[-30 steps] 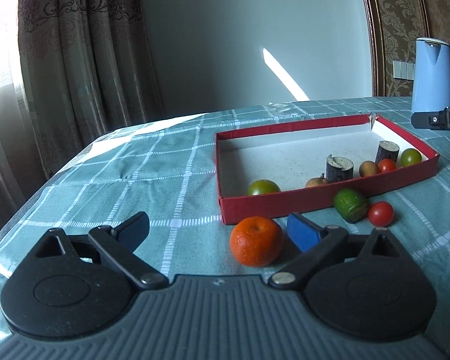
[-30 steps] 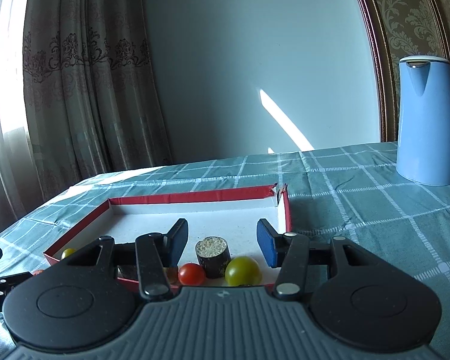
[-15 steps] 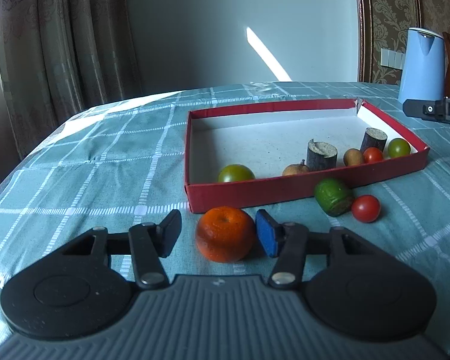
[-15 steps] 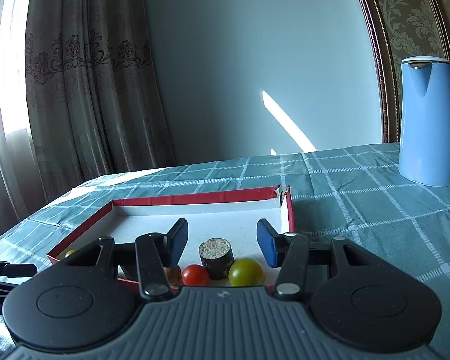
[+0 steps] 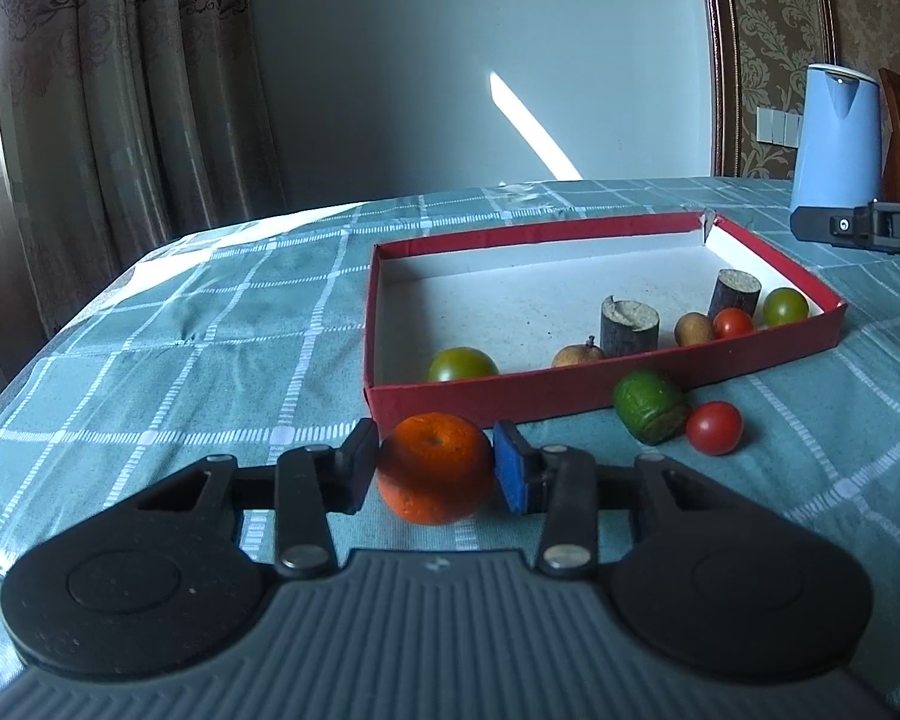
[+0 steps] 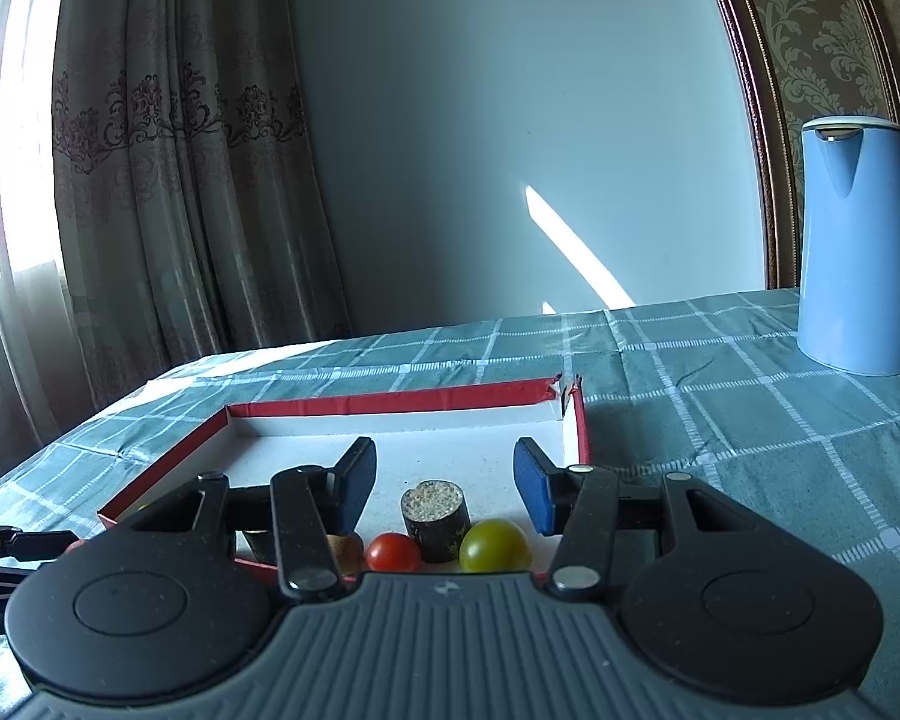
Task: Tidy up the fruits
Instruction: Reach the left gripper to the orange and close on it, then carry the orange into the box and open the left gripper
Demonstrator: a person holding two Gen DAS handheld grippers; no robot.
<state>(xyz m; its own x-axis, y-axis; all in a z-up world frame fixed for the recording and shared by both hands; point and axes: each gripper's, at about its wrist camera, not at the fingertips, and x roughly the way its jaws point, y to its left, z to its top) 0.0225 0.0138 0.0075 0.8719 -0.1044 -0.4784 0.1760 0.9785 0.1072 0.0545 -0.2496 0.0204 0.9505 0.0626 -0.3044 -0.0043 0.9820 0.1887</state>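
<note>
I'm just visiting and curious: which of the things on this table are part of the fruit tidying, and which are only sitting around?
Part of the job:
- orange, between the closing jaws of the left tool
- red box
- green fruit and red tomato, outside the box
- fruits already in the box, such as the green tomato

Just lying about:
- blue kettle
- curtains
- checked tablecloth

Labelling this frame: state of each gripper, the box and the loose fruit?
Left gripper: closing, orange between its fingers.
Right gripper: open, nothing held.
Red box: open-topped, partly filled.
Green fruit: outside box, on its side.
Red tomato: outside box.
</note>
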